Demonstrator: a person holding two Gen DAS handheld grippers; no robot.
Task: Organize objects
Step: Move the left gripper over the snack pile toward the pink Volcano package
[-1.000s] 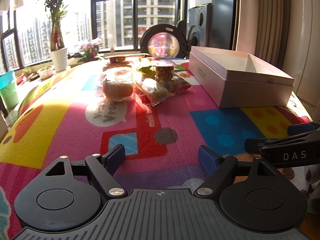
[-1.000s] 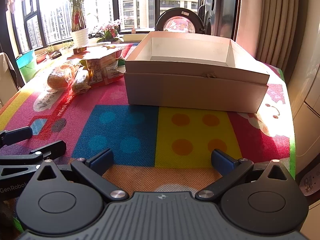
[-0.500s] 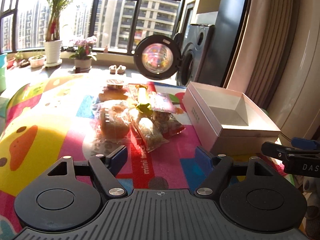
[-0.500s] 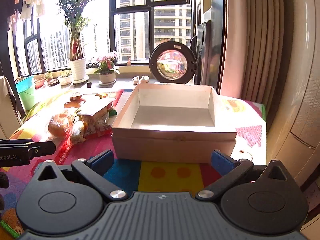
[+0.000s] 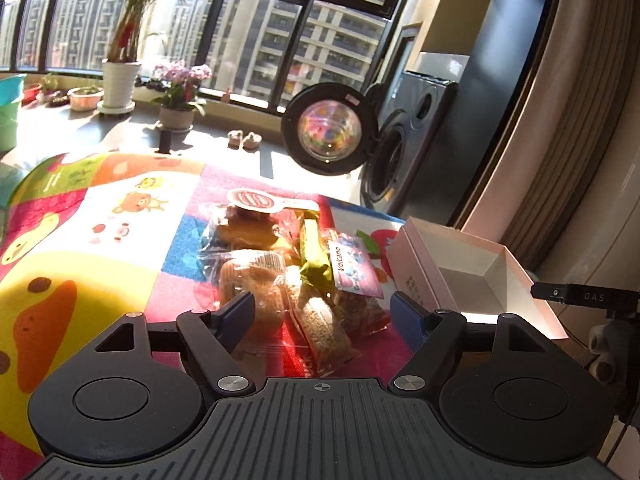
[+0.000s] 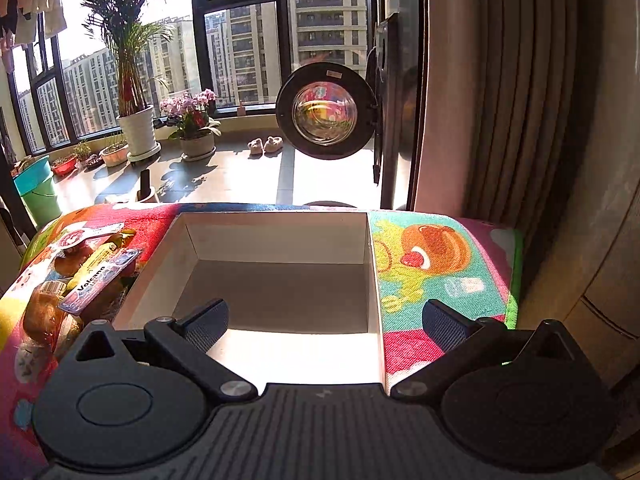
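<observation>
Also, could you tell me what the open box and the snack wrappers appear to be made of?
The box looks like matte white paperboard: thin, straight walls with folded corners and no shine. The snack wrappers look like clear, glossy plastic film: they crinkle, glint in the sun, and show the food through.

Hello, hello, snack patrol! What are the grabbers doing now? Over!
Left gripper open over the snack packets. Right gripper open above the box, nothing inside it. Path clear.

This is a home balcony room: a washing machine with open door, potted plants, small slippers, and apartment towers outside.
</observation>
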